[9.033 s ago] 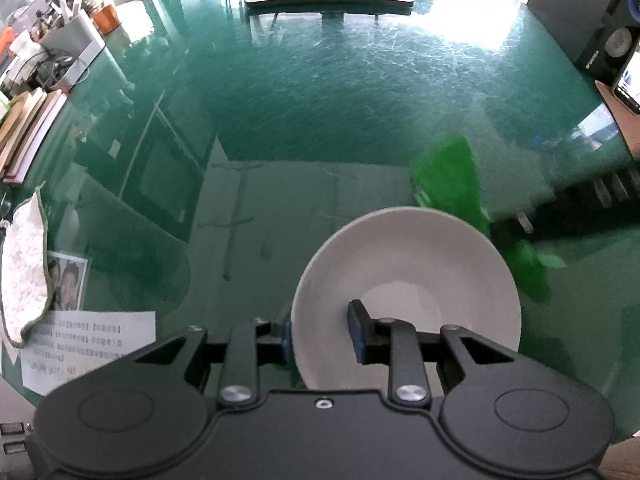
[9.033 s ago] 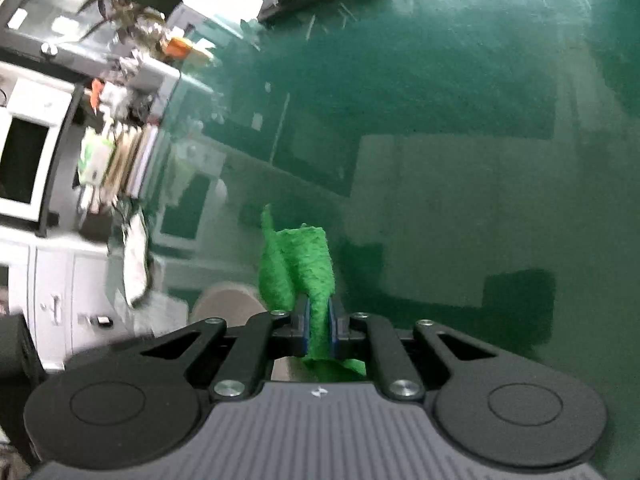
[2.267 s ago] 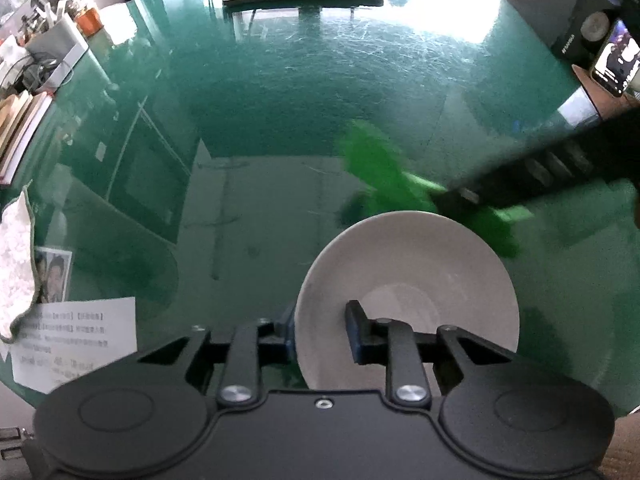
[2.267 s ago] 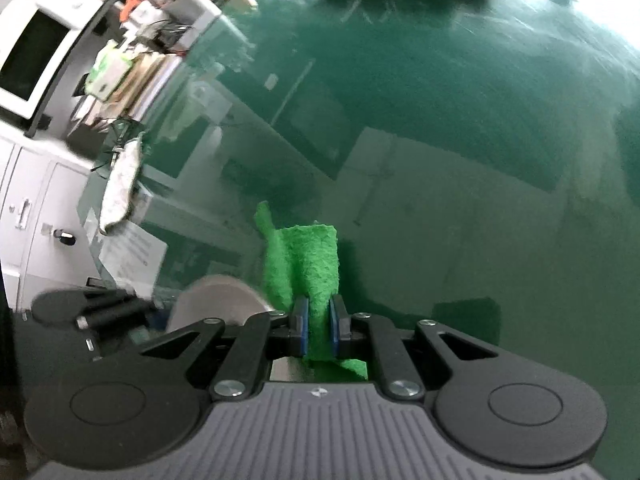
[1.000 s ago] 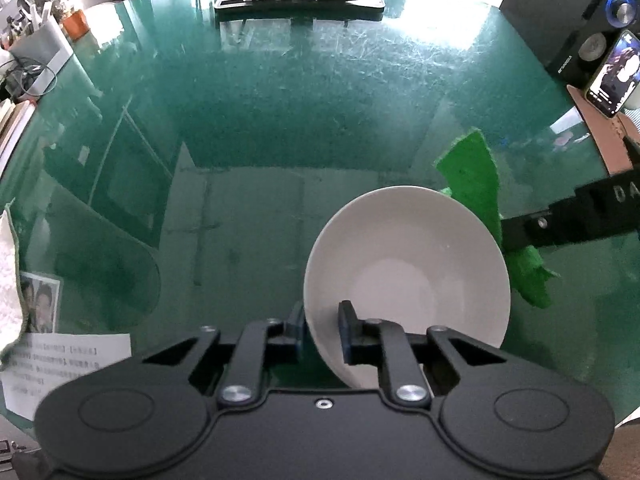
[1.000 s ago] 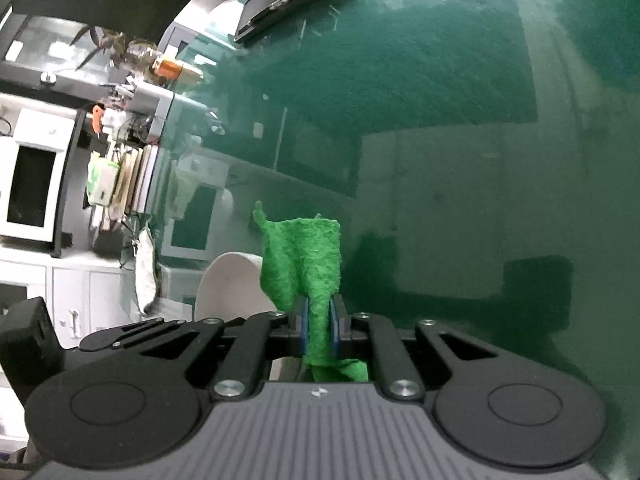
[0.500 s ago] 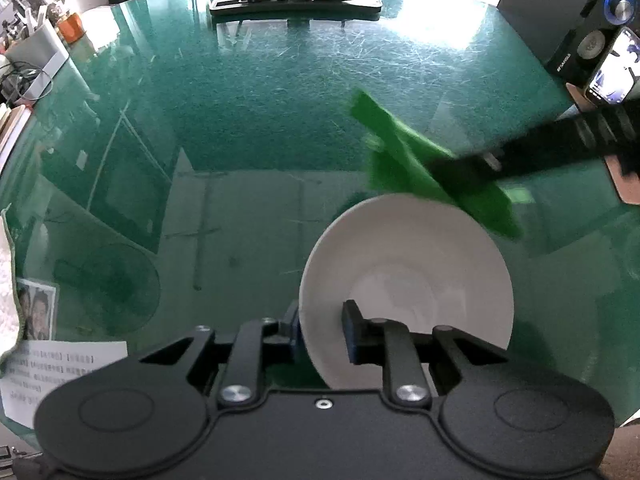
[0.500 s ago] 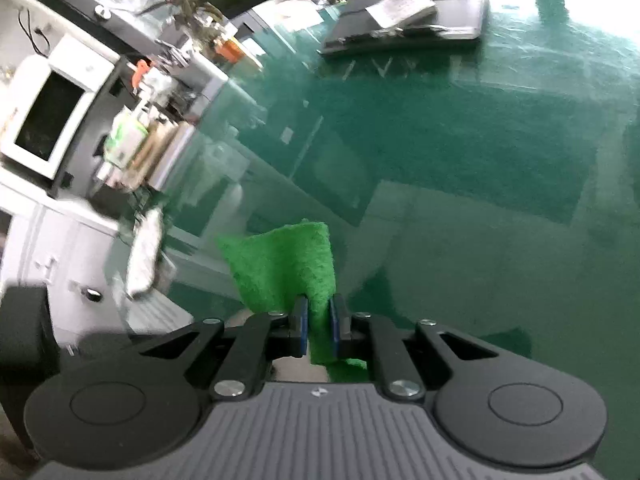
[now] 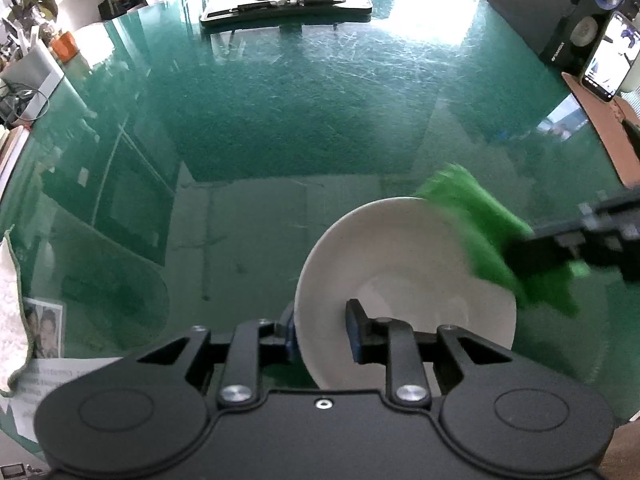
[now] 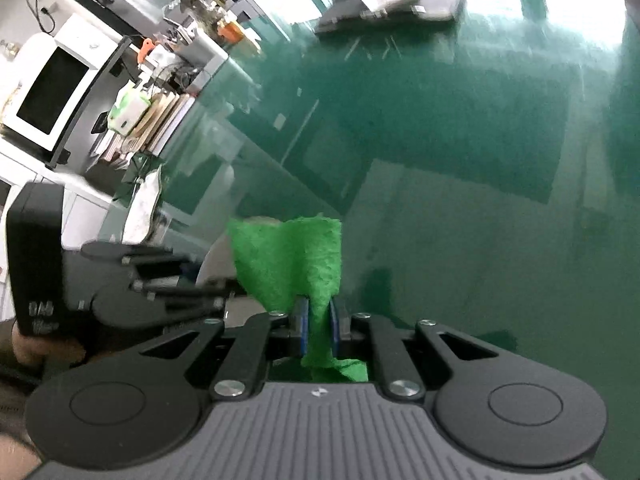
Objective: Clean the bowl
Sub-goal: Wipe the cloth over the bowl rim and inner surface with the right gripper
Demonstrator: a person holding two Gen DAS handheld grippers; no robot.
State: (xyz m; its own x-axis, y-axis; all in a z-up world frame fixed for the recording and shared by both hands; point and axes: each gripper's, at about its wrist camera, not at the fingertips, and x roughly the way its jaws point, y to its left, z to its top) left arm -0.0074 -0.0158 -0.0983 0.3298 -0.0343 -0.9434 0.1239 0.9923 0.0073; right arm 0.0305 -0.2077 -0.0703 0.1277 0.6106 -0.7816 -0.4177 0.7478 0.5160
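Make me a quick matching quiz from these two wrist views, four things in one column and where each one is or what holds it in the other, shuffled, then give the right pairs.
Things
1. white bowl
2. green cloth
3. phone
4. printed paper

Places or states
A. clamped in the right gripper, over the bowl's far right rim
B. lit, propped at the table's far right edge
C. lying flat at the near left of the green table
D. rim pinched by the left gripper

Pairs: 1-D, 2-A, 3-B, 4-C

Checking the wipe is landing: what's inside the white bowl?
The green cloth drapes over the bowl rim's far right; one left gripper finger sits inside. Anything under them is hidden.
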